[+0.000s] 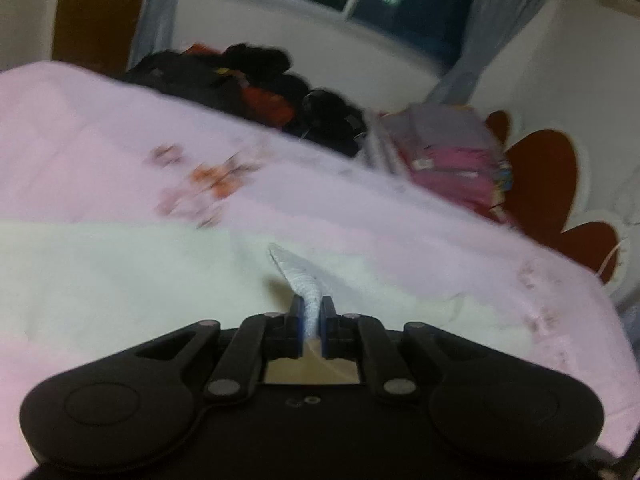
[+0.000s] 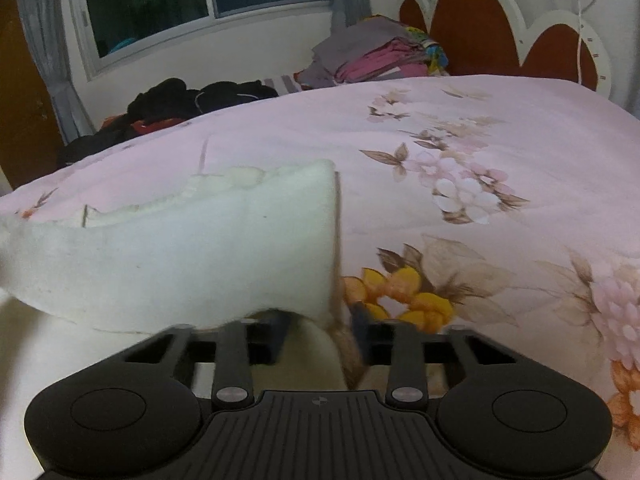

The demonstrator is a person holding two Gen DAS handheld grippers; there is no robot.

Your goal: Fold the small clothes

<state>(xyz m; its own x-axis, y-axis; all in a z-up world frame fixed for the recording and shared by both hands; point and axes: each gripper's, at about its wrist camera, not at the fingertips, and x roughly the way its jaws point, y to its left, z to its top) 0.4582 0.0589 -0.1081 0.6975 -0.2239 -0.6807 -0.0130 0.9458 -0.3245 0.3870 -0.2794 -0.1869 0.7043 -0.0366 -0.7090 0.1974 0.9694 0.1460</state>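
Cloth [image 1: 120, 280] is what we are gripping: left gripper [image 1: 311, 320] clenching its edge for folding, right gripper [image 2: 320, 336] parted around another edge.

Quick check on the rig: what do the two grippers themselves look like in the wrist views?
Both are matte black with two rounded lobes and bar linkages pinned by silver rivets. The left gripper has blue-edged pads and a smooth body. The right gripper has dark fingers, a ribbed centre plate and a small round crosshair mark. No cables, sleeves or hands show.

Left claw [image 1: 311, 320] pinching white garment [image 1: 120, 280] fold over pink bedspread [image 1: 360, 200]
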